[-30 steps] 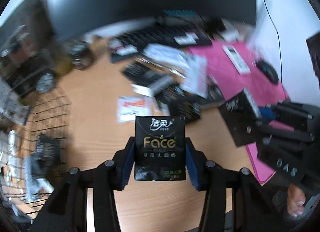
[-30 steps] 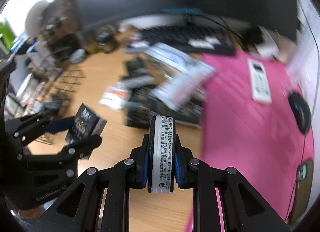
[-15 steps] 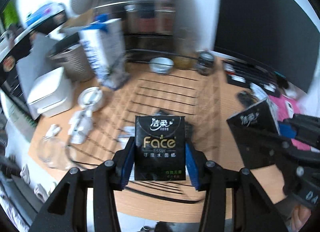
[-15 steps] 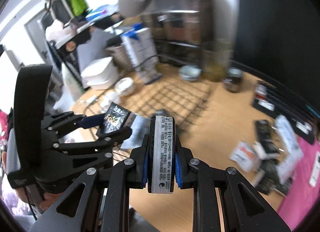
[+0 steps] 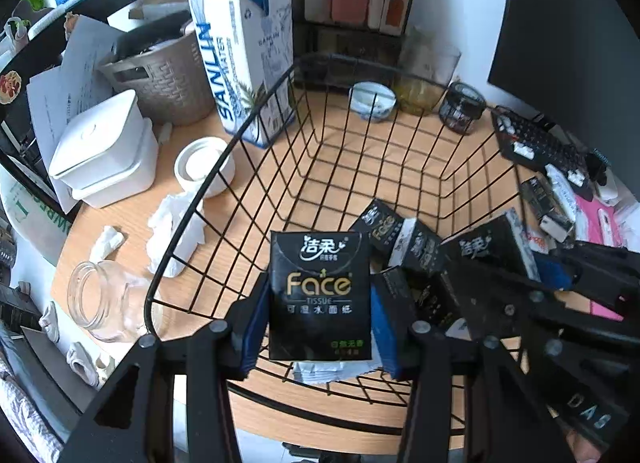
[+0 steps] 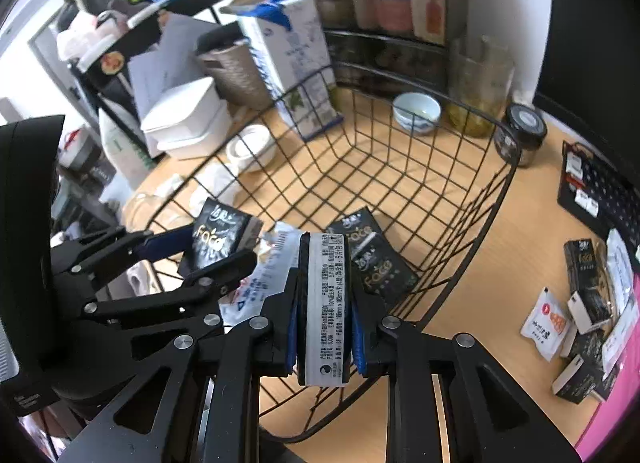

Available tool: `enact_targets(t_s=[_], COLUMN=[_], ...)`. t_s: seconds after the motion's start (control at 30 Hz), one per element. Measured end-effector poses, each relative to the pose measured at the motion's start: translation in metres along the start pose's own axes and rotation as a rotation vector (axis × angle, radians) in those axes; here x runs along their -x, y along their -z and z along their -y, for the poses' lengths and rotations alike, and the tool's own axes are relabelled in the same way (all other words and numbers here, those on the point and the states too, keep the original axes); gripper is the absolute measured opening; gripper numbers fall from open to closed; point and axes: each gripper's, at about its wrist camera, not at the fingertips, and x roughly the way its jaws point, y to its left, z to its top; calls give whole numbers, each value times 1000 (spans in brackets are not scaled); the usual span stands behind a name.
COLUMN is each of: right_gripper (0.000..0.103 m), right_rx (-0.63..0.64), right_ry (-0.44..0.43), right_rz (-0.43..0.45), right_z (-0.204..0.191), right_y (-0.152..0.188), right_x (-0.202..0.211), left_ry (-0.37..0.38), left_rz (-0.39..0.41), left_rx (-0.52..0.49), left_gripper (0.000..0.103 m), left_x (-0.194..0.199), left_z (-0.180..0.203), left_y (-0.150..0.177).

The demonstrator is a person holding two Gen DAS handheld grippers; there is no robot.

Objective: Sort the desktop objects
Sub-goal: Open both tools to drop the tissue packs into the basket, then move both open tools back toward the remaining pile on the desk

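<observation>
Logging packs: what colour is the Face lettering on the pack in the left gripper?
Gold, on the black tissue pack; clearest in the left wrist view.

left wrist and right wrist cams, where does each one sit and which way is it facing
Left wrist: on the left gripper, angled steeply down into the wire basket; its own fingers clamp a Face tissue pack, and the right gripper shows at right.
Right wrist: on the right gripper, angled down at the basket's near rim; its fingers clamp a tissue pack edge-on, and the left gripper shows at left.
Shared: basket, SANLIN carton, small bowl, dark jar.
</observation>
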Motion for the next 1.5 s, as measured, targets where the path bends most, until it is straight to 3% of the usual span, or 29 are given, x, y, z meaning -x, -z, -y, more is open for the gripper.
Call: enact_targets(t_s=[0.07, 0.2, 0.43, 0.53, 0.77, 0.9, 1.1, 1.27, 1.5], right_gripper=[23, 36, 45, 51, 51, 51, 51, 51, 51], right_rx=[-14, -10, 24, 9, -149, -256, -323, -338, -310], right_ry=[-22, -23, 2, 63, 234, 295, 357, 359, 396], right_rz=[3, 45, 132, 167, 158, 113, 63, 33, 15], right_z=[5, 6, 13, 39, 144, 206, 271, 304, 313], right_y=[1, 2, 23, 43, 103, 130, 149, 138, 122], right_x=[2, 16, 72, 101, 137, 128, 106, 81, 62], left_ry=[-40, -21, 17, 54, 181, 222, 144, 158, 141], left_rz=[7, 52, 114, 132, 134, 95, -72, -129, -151], left_rx=[-5, 10, -19, -87, -337, -380, -408, -432, -389], left_gripper=[53, 71, 71, 71, 71, 76, 76, 76, 76], left_x=[2, 17, 46, 59, 69, 41, -36, -65, -87], left_z=[0, 0, 23, 56, 175, 235, 288, 306, 308], left_y=[1, 2, 8, 16, 42, 44, 44, 50, 39])
